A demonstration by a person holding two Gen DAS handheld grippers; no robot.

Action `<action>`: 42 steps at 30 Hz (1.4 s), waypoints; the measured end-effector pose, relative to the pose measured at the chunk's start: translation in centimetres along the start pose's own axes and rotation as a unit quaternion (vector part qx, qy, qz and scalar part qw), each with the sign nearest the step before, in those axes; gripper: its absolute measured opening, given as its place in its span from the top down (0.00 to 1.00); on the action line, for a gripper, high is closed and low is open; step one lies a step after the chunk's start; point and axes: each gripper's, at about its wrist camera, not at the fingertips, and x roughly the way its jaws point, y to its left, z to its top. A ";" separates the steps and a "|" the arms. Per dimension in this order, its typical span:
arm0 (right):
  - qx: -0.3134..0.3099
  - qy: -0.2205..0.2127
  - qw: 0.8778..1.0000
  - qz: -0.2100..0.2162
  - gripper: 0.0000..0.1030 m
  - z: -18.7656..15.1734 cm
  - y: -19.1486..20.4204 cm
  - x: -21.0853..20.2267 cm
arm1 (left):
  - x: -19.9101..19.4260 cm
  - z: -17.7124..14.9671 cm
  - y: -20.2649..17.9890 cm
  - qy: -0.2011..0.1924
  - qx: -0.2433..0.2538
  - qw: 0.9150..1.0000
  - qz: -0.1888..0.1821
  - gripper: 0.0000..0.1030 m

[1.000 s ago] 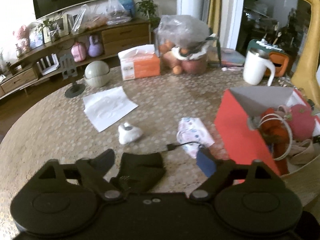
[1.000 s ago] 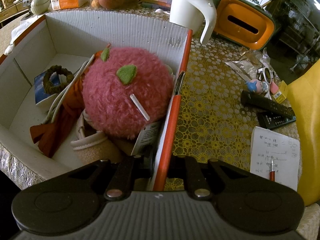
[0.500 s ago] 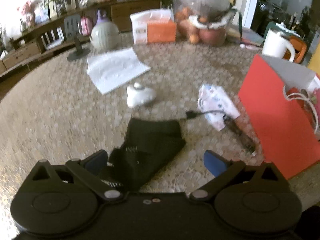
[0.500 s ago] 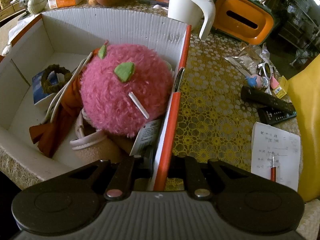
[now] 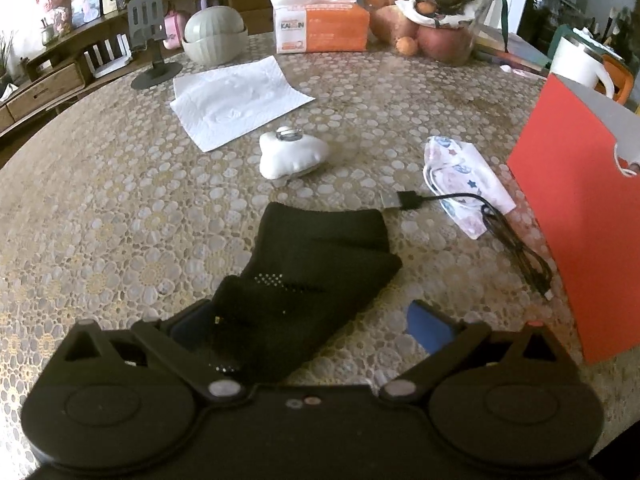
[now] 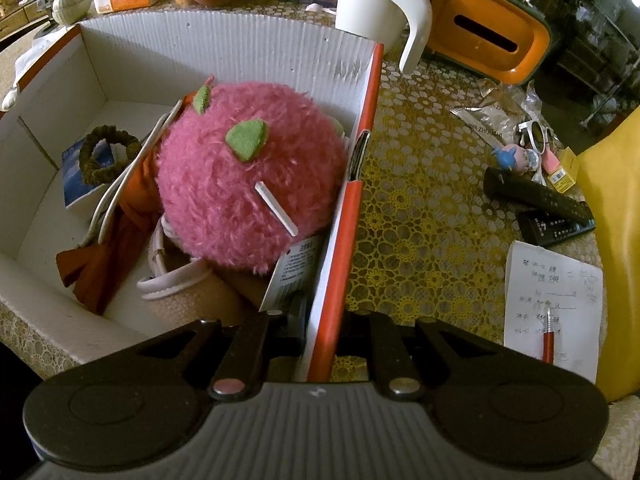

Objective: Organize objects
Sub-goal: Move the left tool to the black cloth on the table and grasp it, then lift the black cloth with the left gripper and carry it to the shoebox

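Two handheld grippers work at a patterned table point(image 5: 100, 208). The left gripper point(image 5: 310, 322) has its jaws spread wide, holding nothing, set low on either side of the near end of a crumpled black cloth point(image 5: 316, 264) that lies flat on the table. Beyond the cloth sit a small white pouch point(image 5: 292, 156), a printed face mask point(image 5: 464, 180) and a black cable point(image 5: 492, 216), all near a red box point(image 5: 580, 208) at the right. The right gripper point(image 6: 320, 320) has its jaws closed narrowly on the box's side wall point(image 6: 340, 240), one finger inside and one outside. Inside the box rest a fuzzy pink plush toy point(image 6: 248, 176), orange fabric and a hair tie. The cloth looks light, limp and thin, so it will likely sag and drape when lifted; pinching a bunched fold near its closest end should give the surest hold, since a single flat layer could slip away.
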 end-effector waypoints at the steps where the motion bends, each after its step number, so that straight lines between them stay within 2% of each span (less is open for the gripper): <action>1: 0.000 0.000 1.000 0.000 0.89 0.0 0.0 0.0 | 0.1 0.1 0.1 0.000 -0.003 1.000 0.000 0.02; 8: 0.004 0.002 1.000 0.000 0.89 0.0 0.1 0.1 | 0.8 0.6 0.5 0.001 -0.024 1.000 0.000 0.13; 14: 0.005 0.002 1.000 0.000 0.89 0.0 0.0 0.1 | 0.3 0.7 0.7 -0.011 -0.027 1.000 0.010 0.31; 23: 0.004 0.001 1.000 -0.001 0.89 -0.1 0.0 0.1 | -0.9 0.7 -0.7 -0.025 0.003 0.999 0.024 0.80; 24: 0.003 0.000 1.000 -0.001 0.89 0.0 0.0 0.1 | -1.0 0.8 -0.8 -0.026 0.003 0.999 0.022 0.88; 25: 0.003 0.000 1.000 -0.001 0.89 -0.1 0.0 0.1 | -1.2 0.8 -0.9 -0.025 0.003 0.999 0.020 0.91; 37: 0.007 -0.007 1.000 -0.001 0.89 -0.2 -0.1 0.2 | -5.7 1.8 -1.5 -0.041 -0.001 0.999 0.015 0.95; 42: 0.007 -0.007 1.000 -0.002 0.89 -0.1 0.0 0.2 | -8.1 2.4 -2.1 -0.056 -0.006 0.998 -0.007 0.95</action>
